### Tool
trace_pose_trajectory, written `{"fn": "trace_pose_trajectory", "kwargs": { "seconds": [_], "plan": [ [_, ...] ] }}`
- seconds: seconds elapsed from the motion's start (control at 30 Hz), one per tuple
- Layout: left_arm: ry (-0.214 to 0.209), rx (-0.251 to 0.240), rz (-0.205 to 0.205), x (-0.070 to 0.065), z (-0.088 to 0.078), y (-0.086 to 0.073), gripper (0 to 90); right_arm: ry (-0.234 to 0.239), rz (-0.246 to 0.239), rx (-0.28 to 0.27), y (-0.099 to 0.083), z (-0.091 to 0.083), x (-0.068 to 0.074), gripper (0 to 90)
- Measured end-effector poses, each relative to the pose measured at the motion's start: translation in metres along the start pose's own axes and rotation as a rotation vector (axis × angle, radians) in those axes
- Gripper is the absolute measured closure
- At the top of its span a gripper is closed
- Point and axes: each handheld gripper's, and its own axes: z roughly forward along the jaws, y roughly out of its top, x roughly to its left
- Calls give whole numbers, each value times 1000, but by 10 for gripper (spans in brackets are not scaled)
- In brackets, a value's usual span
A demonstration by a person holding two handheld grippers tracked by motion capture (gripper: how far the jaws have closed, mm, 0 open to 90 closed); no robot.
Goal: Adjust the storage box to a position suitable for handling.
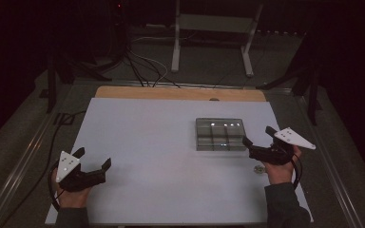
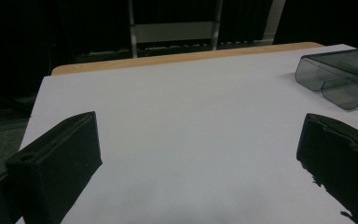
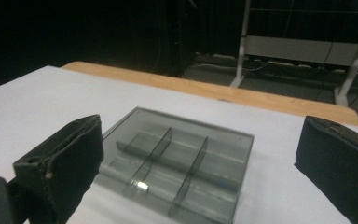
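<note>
A clear grey plastic box point(image 1: 220, 134) with inner dividers lies flat on the white table point(image 1: 152, 142), right of centre. My right gripper point(image 1: 257, 136) sits just to the right of the box, low over the table, jaws wide open and empty. In the right gripper view the box point(image 3: 182, 158) lies close ahead between the jaws of my right gripper point(image 3: 200, 149), untouched. My left gripper point(image 1: 93, 158) rests near the front left of the table, open and empty. In the left gripper view the box point(image 2: 340, 77) is far off to the right of my left gripper point(image 2: 200, 140).
A small round metallic item point(image 1: 258, 168) lies on the table by the right hand. A bare wooden strip point(image 1: 180, 93) runs along the table's far edge. Beyond it on the floor stand a white metal frame point(image 1: 214, 28) and loose cables point(image 1: 142, 66).
</note>
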Motion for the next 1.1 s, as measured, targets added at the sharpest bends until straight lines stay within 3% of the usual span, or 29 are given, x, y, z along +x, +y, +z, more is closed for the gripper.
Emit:
{"fn": "trace_pose_trajectory", "kwargs": {
  "seconds": [0.27,0.33,0.57,1.1],
  "plan": [
    [-2,-11,-10,0,-1,0,12,-26,12,-2,14,12,-9,8],
    [-8,-15,-18,1,-1,0,12,-44,-4,5,15,16,-10,8],
    [-23,-10,-4,1,0,0,12,-71,-10,20,17,29,-16,8],
    [-1,12,18,0,1,0,12,-107,48,46,17,60,-32,8]
  ]
}}
